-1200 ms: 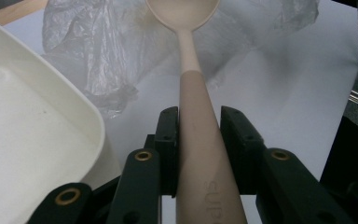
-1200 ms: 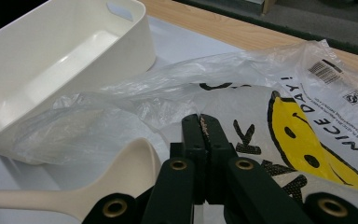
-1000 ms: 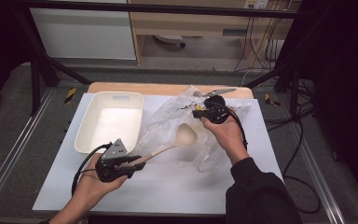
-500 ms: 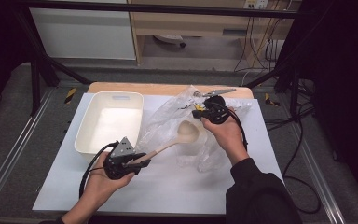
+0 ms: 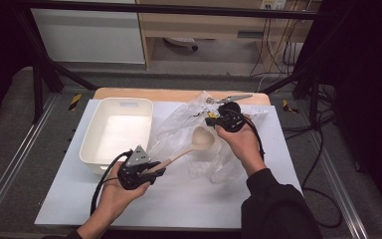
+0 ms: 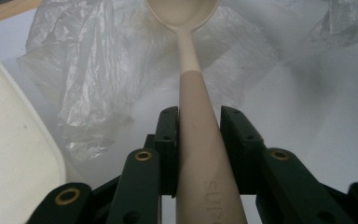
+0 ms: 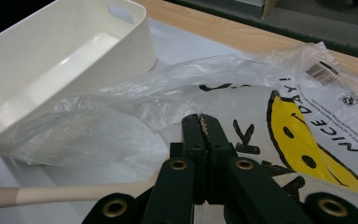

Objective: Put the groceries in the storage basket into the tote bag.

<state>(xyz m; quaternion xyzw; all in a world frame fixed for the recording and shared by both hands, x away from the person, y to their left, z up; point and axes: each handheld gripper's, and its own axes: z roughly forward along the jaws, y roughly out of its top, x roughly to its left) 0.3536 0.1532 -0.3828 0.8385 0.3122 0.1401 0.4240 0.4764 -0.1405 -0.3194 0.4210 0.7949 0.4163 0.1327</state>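
White bin [image 5: 117,130] on the table [image 5: 194,199], left

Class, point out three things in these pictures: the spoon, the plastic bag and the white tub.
spoon [image 6: 193,107], left gripper view, on its handle.
plastic bag [image 7: 307,126], right gripper view, on its yellow smiley print.
white tub [image 5: 92,144], high view, on its left rim.

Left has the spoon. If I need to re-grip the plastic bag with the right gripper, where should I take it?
Take the plastic bag by its raised, crumpled edge beside the spoon bowl, coming from the right gripper's side. That thin film bunches into a fold the jaws can pinch; the flat printed panel probably offers no purchase.
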